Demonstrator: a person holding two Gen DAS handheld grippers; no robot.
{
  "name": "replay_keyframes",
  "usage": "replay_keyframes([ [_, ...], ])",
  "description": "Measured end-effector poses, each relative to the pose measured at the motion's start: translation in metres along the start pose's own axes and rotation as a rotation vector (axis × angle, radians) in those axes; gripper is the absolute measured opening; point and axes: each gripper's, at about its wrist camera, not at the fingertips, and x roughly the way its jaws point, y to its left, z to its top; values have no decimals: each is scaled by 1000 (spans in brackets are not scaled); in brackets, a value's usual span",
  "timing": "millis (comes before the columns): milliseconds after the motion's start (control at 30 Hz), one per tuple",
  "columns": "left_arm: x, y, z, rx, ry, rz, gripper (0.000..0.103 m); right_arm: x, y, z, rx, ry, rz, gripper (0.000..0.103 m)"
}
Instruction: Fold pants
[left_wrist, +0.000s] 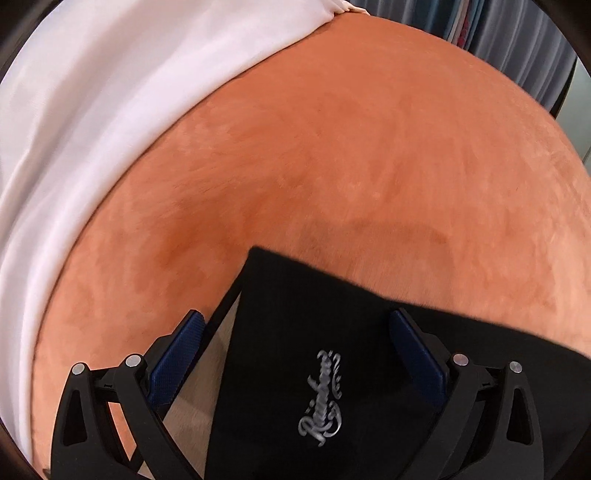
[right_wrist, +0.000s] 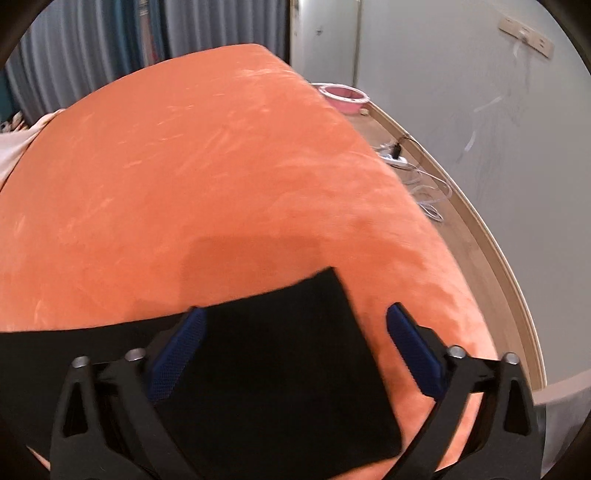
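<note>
Both grippers' jaws apart over black pants (left_wrist: 295, 369) on orange cover (right_wrist: 184, 166); left gripper (left_wrist: 295, 328); right gripper (right_wrist: 295, 321)

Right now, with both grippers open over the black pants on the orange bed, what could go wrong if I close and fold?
1. The left gripper straddles the pants near a corner; closing may pinch only one layer, or the orange cover too.
2. The right gripper has one finger over bare cover, so it may catch only the pants' edge and slip.
3. Both views are blurred; layers are hard to judge.
</note>
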Motion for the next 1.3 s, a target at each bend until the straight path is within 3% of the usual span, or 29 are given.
replay_keyframes([
  [33, -1, -1, 3, 11, 4, -8, 89, 3, 3, -1, 3, 15, 7, 56],
  [67, -1, -2, 6, 11, 4, -7, 75, 2, 4, -2, 13, 8, 9, 44],
  [100, -3, -1, 6, 21, -6, -19, 64, -2, 5, -4, 12, -7, 15, 18],
  [133, -9, -3, 5, 31, -16, -53, 33, -6, 5, -5, 21, -1, 60, 16],
  [167, -12, -5, 10, 33, -28, -64, 20, -11, 4, -6, 31, -10, 75, 15],
  [233, -30, -5, 6, 53, -70, -75, 17, -30, 2, -7, 22, -61, 86, 13],
  [400, -99, 5, -16, 105, -230, -138, 16, -96, -5, -18, 22, -173, 150, 13],
  [533, -167, 21, -65, 165, -339, -222, 16, -175, -9, -46, -19, -279, 232, 12],
  [633, -206, 34, -112, 220, -364, -252, 16, -224, -11, -78, -82, -330, 274, 12],
  [800, -224, 72, -191, 228, -330, -243, 17, -253, -21, -151, -149, -290, 283, 13],
  [1033, -152, 99, -242, 178, -143, -105, 20, -203, -51, -229, -117, -119, 279, 14],
  [1133, -148, 92, -242, 170, -159, -75, 25, -200, -62, -243, -70, -97, 308, 25],
  [1200, -151, 91, -238, 158, -161, -67, 29, -201, -68, -244, -53, -89, 307, 42],
  [1267, -160, 93, -243, 170, -163, -22, 49, -208, -74, -249, -39, -84, 316, 54],
  [1300, -165, 97, -243, 178, -171, -8, 52, -215, -78, -254, -38, -92, 312, 62],
])
